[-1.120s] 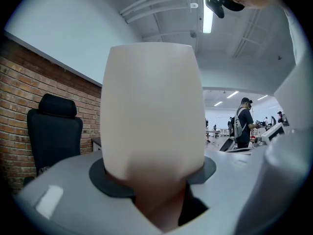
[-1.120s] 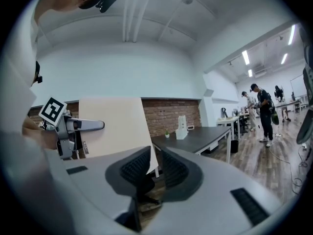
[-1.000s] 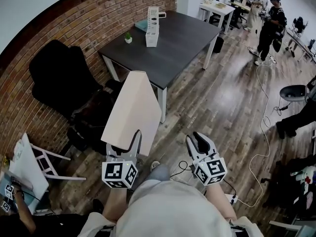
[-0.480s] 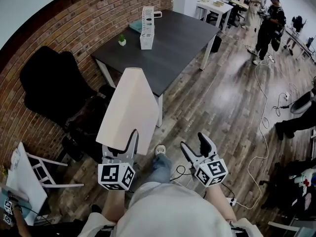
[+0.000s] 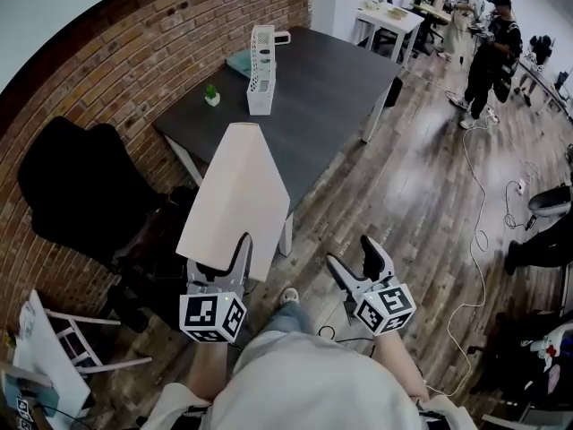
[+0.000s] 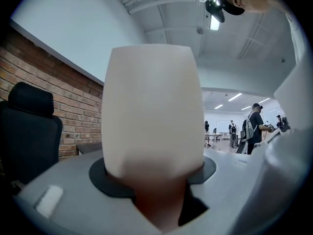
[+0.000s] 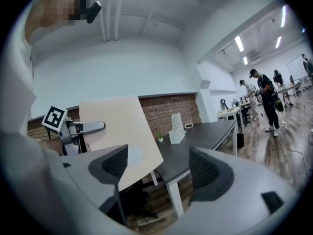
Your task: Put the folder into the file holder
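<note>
A cream folder (image 5: 237, 200) stands up from my left gripper (image 5: 219, 260), which is shut on its lower edge; in the left gripper view the folder (image 6: 154, 116) fills the middle and hides the jaws' gap. My right gripper (image 5: 353, 262) is beside it at the same height. Its jaws have just been opening, and nothing is between them (image 7: 161, 168). The white file holder (image 5: 260, 70) stands upright on the dark table (image 5: 340, 88) ahead, well beyond both grippers. The right gripper view also shows the folder (image 7: 122, 141) and the file holder (image 7: 176, 128).
A small potted plant (image 5: 212, 94) and a teal item (image 5: 238, 60) sit next to the file holder. A black office chair (image 5: 76, 191) stands against the brick wall at left. A white chair (image 5: 54, 348) is at lower left. People (image 5: 491, 47) and a floor cable (image 5: 474, 240) are at right.
The table and file holder have come nearer as both grippers moved forward. The right jaws went from nearly shut to wide open. The folder stays in the left gripper.
</note>
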The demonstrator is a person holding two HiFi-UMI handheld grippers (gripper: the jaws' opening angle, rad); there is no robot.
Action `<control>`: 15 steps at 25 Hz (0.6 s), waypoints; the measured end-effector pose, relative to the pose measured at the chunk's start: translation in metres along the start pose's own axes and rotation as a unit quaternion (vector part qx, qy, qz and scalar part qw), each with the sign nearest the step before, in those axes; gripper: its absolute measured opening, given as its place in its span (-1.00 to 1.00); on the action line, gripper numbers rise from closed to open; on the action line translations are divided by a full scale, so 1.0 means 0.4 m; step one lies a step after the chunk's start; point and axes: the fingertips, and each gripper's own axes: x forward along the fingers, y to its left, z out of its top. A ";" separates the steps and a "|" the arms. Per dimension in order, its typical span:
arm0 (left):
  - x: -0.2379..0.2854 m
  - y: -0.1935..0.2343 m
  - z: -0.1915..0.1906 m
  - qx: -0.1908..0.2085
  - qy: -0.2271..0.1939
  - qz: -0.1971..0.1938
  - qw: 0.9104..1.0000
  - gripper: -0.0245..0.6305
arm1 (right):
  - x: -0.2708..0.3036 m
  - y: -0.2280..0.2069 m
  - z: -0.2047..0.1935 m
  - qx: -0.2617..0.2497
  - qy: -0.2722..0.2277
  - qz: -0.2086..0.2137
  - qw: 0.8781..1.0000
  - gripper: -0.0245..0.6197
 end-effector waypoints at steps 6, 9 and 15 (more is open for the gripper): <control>0.182 0.090 0.045 -0.001 -0.005 0.003 1.000 -0.10 | 0.173 -0.068 0.073 -0.009 -0.009 0.002 1.000 0.22; 0.255 0.134 0.055 -0.005 -0.007 0.007 1.000 -0.10 | 0.246 -0.097 0.091 -0.008 -0.010 0.000 1.000 0.22; 0.392 0.209 0.067 -0.006 -0.009 0.010 1.000 -0.10 | 0.373 -0.153 0.116 -0.011 -0.016 -0.006 1.000 0.22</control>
